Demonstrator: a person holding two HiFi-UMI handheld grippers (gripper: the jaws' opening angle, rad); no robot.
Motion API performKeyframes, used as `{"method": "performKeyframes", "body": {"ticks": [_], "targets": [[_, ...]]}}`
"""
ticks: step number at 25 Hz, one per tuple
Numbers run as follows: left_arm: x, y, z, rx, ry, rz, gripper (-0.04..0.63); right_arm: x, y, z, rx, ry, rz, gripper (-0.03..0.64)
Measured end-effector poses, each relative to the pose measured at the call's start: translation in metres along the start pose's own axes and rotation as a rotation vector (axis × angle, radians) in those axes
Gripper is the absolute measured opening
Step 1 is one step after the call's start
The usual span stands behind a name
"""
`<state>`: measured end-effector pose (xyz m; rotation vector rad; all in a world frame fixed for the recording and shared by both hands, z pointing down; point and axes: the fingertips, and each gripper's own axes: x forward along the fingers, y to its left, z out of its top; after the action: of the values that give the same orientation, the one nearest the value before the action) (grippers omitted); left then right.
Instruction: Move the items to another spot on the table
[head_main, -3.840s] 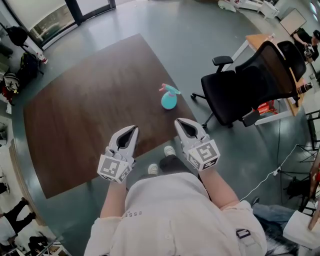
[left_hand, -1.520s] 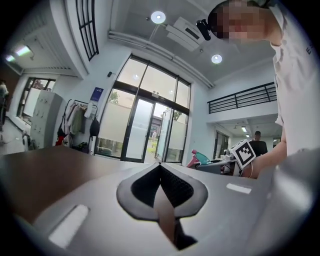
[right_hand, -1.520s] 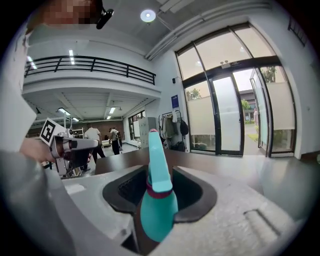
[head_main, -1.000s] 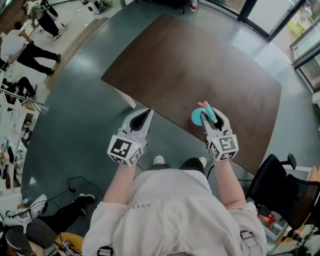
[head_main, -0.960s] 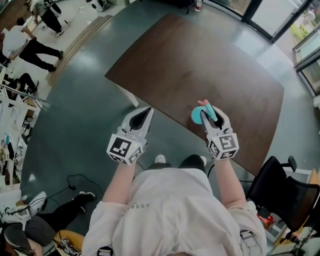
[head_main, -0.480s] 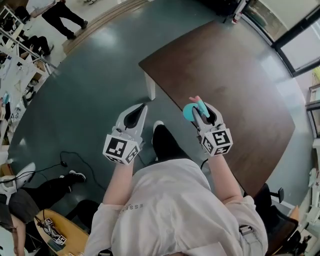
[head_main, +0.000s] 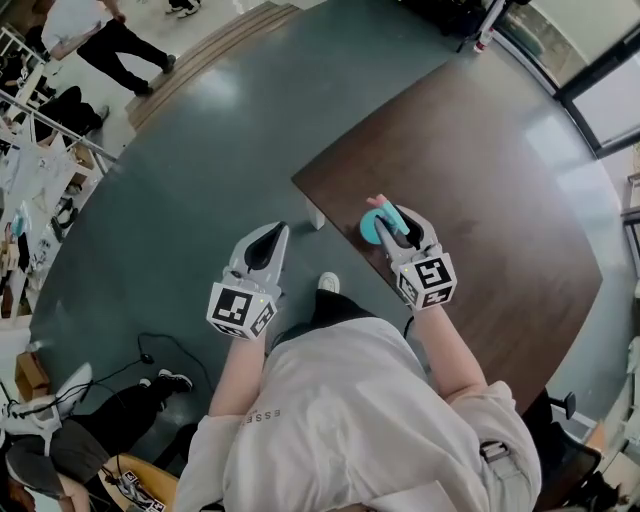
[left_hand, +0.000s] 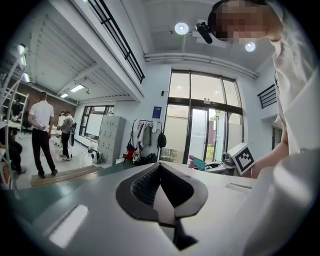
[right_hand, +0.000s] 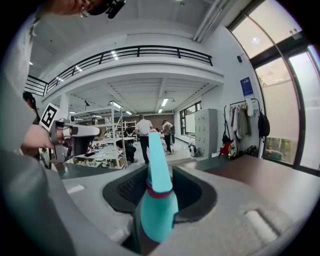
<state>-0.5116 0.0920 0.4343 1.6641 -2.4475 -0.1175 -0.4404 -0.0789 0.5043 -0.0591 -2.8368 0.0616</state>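
A single spray bottle (head_main: 376, 222) of smooth turquoise plastic is sitting in the right gripper (head_main: 398, 224), whose pale grey jaws are clamping its rounded body. A dark red band is circling the neck below a tapering turquoise head, and a pink tip is showing at the top. In the head view the bottle is hanging just right of centre, over the near edge of the one table (head_main: 480, 170), a broad dark brown wood-grain top filling the upper right.

The left gripper (head_main: 272, 233) is floating left of centre above the glossy grey-green floor (head_main: 200, 150). Its jaws are meeting at the tips, with ribbed dark pads inside, and are carrying nothing.

Both grippers are moulded in matt pale grey, and each is wearing one cube (head_main: 238, 308) printed with black-and-white square markers, two cubes in all. The person's white shirt (head_main: 330, 420) is showing a short line of small letters near the collar, too small to read with certainty.
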Motion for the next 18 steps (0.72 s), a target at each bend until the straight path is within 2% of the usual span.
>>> {"method": "performKeyframes", "body": {"ticks": [4, 11, 13, 18], "targets": [[0.044, 0.027, 0.019, 0.049, 0.005, -0.039, 0.017, 0.037, -0.027, 0.018, -0.003, 0.003, -0.042, 0.141], [0.105, 0.080, 0.023, 0.016, 0.063, -0.146, 0.017, 0.088, -0.054, 0.042, 0.007, 0.020, -0.155, 0.141], [0.130, 0.093, 0.025, 0.012, 0.083, -0.213, 0.017, 0.103, -0.061, 0.047, 0.019, 0.033, -0.204, 0.141], [0.186, 0.098, 0.005, 0.088, 0.105, -0.418, 0.017, 0.125, -0.086, 0.024, 0.073, 0.035, -0.360, 0.141]]}}
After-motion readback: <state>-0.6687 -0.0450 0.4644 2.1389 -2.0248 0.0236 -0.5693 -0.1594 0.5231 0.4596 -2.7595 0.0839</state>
